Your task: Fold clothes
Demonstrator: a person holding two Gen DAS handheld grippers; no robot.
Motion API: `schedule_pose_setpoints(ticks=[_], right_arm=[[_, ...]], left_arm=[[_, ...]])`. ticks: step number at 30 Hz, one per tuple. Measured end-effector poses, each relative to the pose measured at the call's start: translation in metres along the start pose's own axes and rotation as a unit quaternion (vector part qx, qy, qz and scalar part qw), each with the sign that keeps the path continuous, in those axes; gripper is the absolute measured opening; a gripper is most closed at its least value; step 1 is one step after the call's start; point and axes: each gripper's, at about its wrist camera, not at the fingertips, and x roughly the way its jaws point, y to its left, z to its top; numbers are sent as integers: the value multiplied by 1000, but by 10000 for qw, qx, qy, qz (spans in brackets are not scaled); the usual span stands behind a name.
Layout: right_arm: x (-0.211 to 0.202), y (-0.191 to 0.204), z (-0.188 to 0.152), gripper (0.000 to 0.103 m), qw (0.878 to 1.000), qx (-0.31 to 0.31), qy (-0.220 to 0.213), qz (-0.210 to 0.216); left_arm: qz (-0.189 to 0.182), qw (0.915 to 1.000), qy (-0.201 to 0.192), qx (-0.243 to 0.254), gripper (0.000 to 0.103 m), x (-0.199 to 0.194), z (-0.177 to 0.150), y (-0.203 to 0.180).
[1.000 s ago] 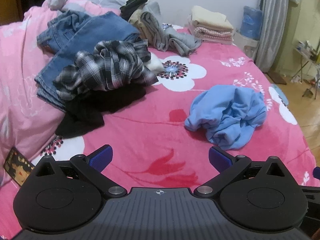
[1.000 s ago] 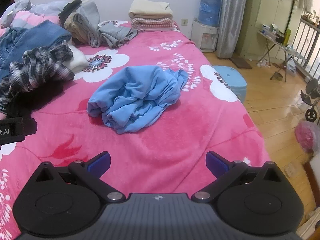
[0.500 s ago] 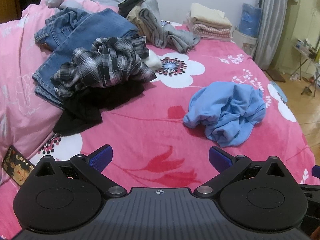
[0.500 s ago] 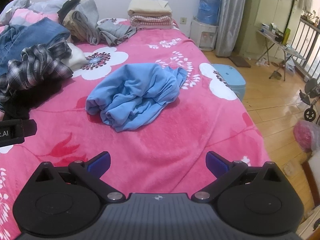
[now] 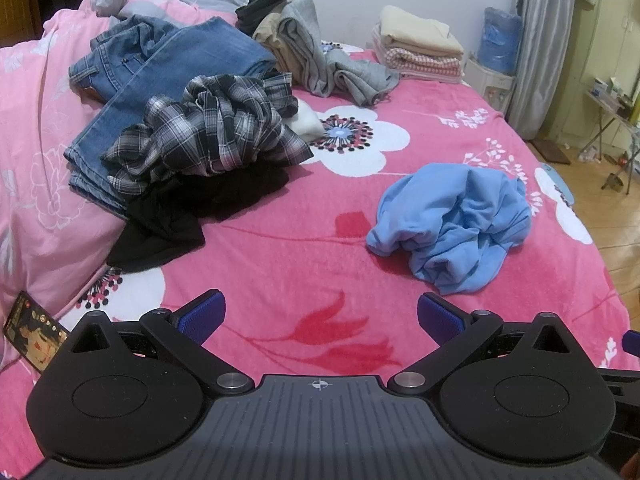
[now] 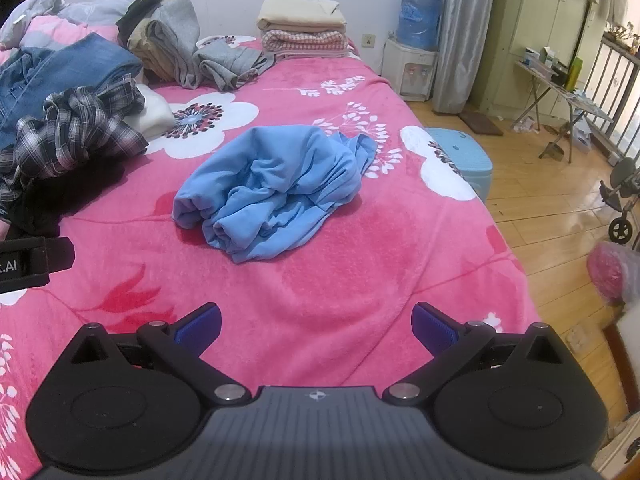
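A crumpled light-blue garment (image 5: 452,220) (image 6: 272,188) lies alone on the pink flowered bedspread (image 5: 304,256) (image 6: 344,280). My left gripper (image 5: 320,316) is open above the bedspread, with the blue garment ahead and to its right. My right gripper (image 6: 316,326) is open too, and the garment lies ahead of it, slightly left. Both sets of blue pads hold nothing. A heap of unfolded clothes sits at the left: a plaid shirt (image 5: 208,132) (image 6: 76,128), a black garment (image 5: 188,208), blue jeans (image 5: 160,76) (image 6: 60,72) and grey clothes (image 5: 324,60) (image 6: 188,52).
Folded beige and checked cloths (image 5: 416,48) (image 6: 304,28) are stacked at the far end of the bed. A phone (image 5: 34,330) lies at the left edge. A blue stool (image 6: 460,160), a water dispenser (image 6: 412,48), a folding table (image 6: 560,88) and wooden floor lie right of the bed.
Both grippers have drifted slightly, so the clothes appear a little lower and nearer in the views. Both grippers stay open and the clothes lie untouched.
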Motion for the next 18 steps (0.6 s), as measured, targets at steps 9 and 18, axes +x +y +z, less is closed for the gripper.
schedule_pose_setpoints(ticks=[9, 18], right_arm=[[0, 0, 0, 103, 10000, -4, 12, 10], [1, 0, -1, 103, 10000, -20, 13, 19]], left_arm=[[3, 10000, 13, -4, 103, 0, 0, 0], [7, 10000, 44, -5, 103, 1, 0, 1]])
